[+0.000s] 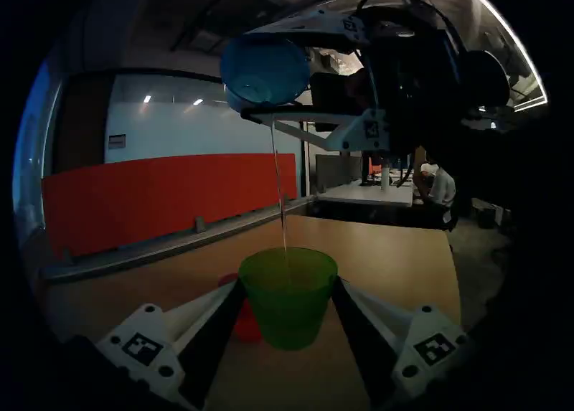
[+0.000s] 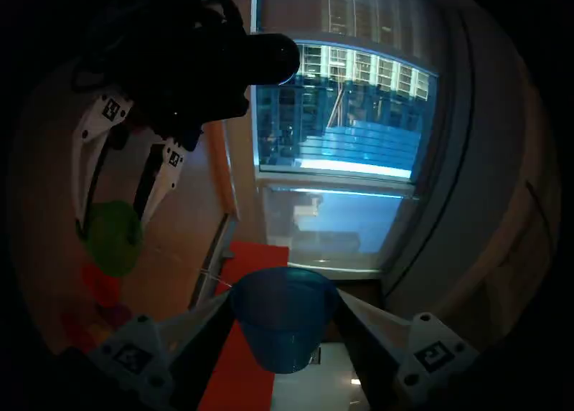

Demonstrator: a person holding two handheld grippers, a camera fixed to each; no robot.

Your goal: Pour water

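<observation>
Nearest, the left tool (image 1: 287, 290) pinches the green cup (image 1: 288, 321) between both fingers, holding it upright over the wooden surface (image 1: 402, 260). A red object (image 1: 244, 323) sits just behind the cup on its left. A thin stream of water (image 1: 278, 189) drops into the green cup's mouth from the tilted blue cup (image 1: 264, 70), pinched by the right tool (image 2: 284, 303) high above. With so long a fall, a small drift of either hand would likely send water past the rim onto the surface, and a steeper tilt could make it splash.

In the left gripper view the right gripper (image 1: 247, 74), clamping the tilted blue cup (image 1: 264, 70), hangs at upper centre, over the green cup (image 1: 288, 296) at lower centre. A thin water stream (image 1: 278, 189) crosses the gap between them. A red cup (image 1: 246, 325) stands just beside the green one, at its left. Bare table (image 1: 387, 253) stretches at centre right.
</observation>
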